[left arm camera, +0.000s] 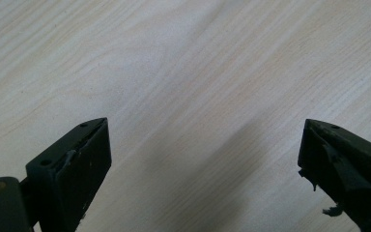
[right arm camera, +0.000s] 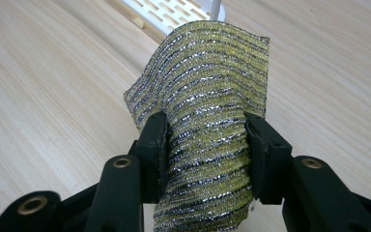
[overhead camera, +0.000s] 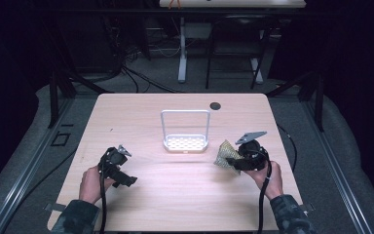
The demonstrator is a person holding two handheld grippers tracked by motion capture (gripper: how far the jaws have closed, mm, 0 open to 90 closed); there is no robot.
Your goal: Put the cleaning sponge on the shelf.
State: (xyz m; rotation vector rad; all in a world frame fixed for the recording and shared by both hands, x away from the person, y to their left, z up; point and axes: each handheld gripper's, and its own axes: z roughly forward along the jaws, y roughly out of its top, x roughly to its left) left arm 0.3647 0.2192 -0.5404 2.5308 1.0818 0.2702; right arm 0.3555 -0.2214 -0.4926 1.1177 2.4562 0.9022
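Scrub cloth [right arm camera: 207, 96], a yellow-and-silver mesh weave, is pinched in the right gripper [right arm camera: 206, 145], jaws closed on its bunched middle. It sits right of worktop centre, nearer the right edge than the left, just off the right end of the white rack [overhead camera: 185, 130]. In the high view the cloth [overhead camera: 226, 153] reads as held up off the wood or barely brushing it; can't tell which.

Risks, as I judge them:
- The hold is on a fold of soft weave, not a firm edge. A fast swing or a snag could pull it through the jaws and drop it.
- The upper half stands free above the jaws and flops. If it's headed for the rack, that loose flap could catch on the upright wire loop or on the slotted base and drag the light rack across the worktop [overhead camera: 126, 112].
- The rack shows just behind the cloth in the right gripper view, so there's little room to turn.

Left gripper [overhead camera: 119, 168] is near the front-left of the worktop, well apart from cloth and rack, jaws spread wide over bare wood with nothing between them. It can't steady the rack from there; if the rack slides, nothing stops it.
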